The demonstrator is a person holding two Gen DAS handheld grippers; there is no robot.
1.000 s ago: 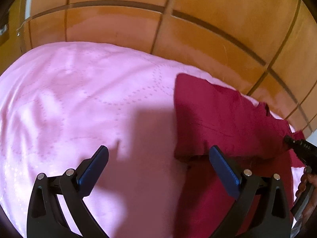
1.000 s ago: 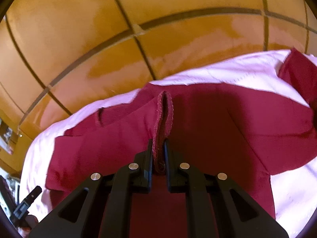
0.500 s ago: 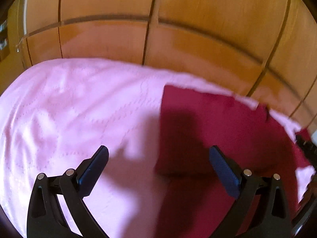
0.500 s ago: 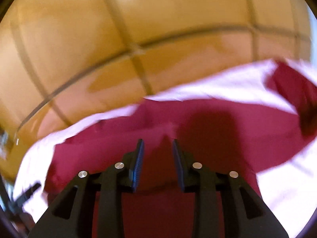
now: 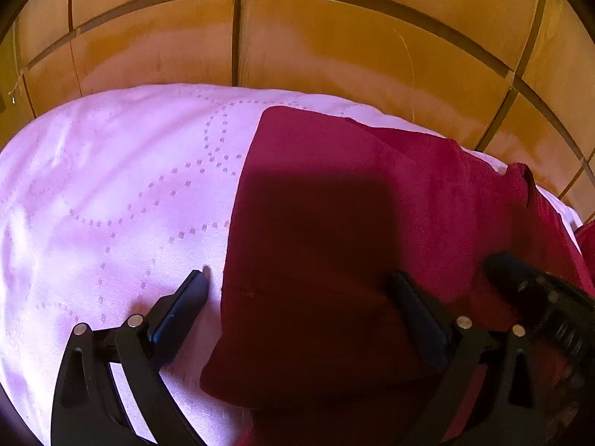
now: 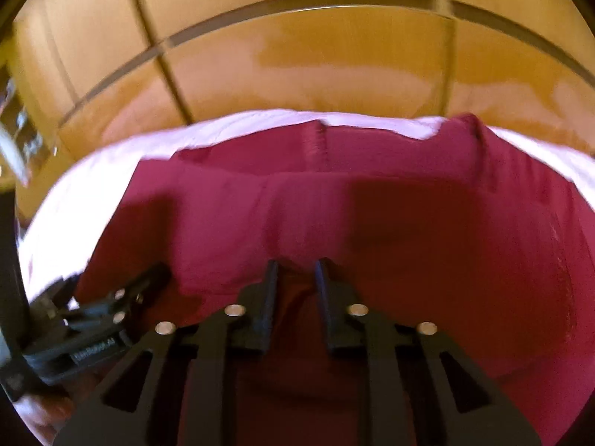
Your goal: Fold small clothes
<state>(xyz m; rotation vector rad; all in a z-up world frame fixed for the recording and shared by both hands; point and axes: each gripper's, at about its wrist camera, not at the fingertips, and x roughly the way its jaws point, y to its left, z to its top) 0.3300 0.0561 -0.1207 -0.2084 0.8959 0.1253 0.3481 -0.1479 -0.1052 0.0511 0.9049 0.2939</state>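
A dark red garment point(image 5: 334, 204) lies partly folded on the pink quilted bedspread point(image 5: 111, 193). My left gripper point(image 5: 297, 297) hangs open just above it, the left finger over the bedspread and the right finger over the cloth, with the garment's folded left edge between them. In the right wrist view the garment point(image 6: 427, 230) fills the middle. My right gripper point(image 6: 295, 273) has its jaws closing to a narrow gap around a small raised fold of the red cloth. The right gripper point(image 5: 539, 297) also shows blurred at the right edge of the left wrist view, close beside the left one.
A glossy wooden panelled wall point(image 5: 334, 37) rises right behind the bed's far edge. The left gripper point(image 6: 111, 308) and a hand appear at the lower left of the right wrist view. Bare bedspread stretches to the left of the garment.
The right gripper let go of the raised seam, opened, moved across the garment and narrowed again on a fold. The left gripper, still open, moved closer over the garment's left edge.
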